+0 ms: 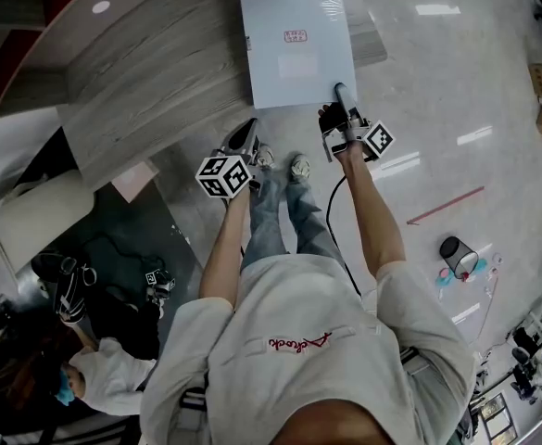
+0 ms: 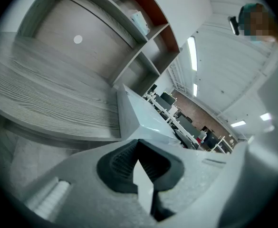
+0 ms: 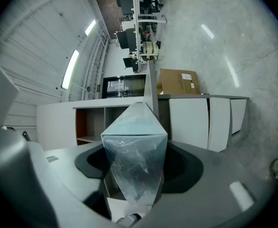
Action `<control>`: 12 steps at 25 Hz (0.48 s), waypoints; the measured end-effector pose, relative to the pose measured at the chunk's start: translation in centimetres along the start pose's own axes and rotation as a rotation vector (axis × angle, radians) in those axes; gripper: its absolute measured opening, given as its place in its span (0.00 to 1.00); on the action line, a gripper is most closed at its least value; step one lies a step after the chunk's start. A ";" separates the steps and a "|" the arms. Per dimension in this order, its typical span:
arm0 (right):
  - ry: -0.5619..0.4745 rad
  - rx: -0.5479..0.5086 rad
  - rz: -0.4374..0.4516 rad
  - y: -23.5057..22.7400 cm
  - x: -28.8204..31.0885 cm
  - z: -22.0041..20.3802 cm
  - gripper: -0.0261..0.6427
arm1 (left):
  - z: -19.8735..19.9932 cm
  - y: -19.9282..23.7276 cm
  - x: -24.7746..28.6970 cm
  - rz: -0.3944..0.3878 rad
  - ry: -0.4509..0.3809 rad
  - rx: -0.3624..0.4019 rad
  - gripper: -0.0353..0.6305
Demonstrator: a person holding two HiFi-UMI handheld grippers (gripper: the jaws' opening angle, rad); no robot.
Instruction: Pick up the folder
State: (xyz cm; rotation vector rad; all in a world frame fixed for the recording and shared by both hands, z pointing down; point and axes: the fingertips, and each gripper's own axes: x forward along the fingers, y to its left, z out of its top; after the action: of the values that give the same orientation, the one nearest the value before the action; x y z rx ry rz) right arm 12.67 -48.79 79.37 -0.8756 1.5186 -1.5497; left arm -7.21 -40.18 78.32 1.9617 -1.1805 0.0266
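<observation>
Floor: we look steeply down on a pale, glossy floor (image 1: pixel 456 72) that mirrors strip lights and fills the right side of the head view.
Desk: a grey wood-grain desk (image 1: pixel 150 72) takes up the upper left, its near edge running on a slant toward the top right.
Person: we see a person (image 1: pixel 298 341) from above in a pale short-sleeved top, with both forearms stretched forward and jeans and light shoes below the hands.
Folder: a pale, thick folder (image 1: pixel 298 7) in clear wrap lies flat on the desk at top centre, and its near edge juts past the desk's edge.
Right hand-held gripper: the right hand-held gripper (image 1: pixel 342 100) is at the folder's near right corner. In its own view the wrapped corner fills the gap between the two dark pads, so it is pinching the folder.
Left hand-held gripper: the left hand-held gripper (image 1: pixel 245 139) sits just short of the folder's near left corner. Its jaws are pressed almost together with nothing between them.
Marker cubes: a marker cube (image 1: pixel 224 176) with black-and-white squares rides on the left hand-held gripper, and a second cube (image 1: pixel 378 140) on the right one.
Red stamp: a small red stamp (image 1: pixel 295 35) sits on the folder's top face, too small for us to read.
</observation>
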 end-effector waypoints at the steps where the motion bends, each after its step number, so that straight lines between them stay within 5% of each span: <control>1: 0.002 -0.002 0.001 0.0 0.0 -0.1 0.49 | 0.0 0.1 -0.1 0.002 0.001 0.000 0.05; 12: 0.050 -0.050 0.008 1.0 -0.7 -1.3 0.48 | 0.8 -0.1 0.0 0.004 -0.006 0.007 0.05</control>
State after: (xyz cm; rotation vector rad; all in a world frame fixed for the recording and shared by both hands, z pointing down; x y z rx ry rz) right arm 11.93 -47.59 78.31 -0.8632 1.6012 -1.5439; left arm -7.42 -40.71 77.77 1.9666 -1.1901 0.0264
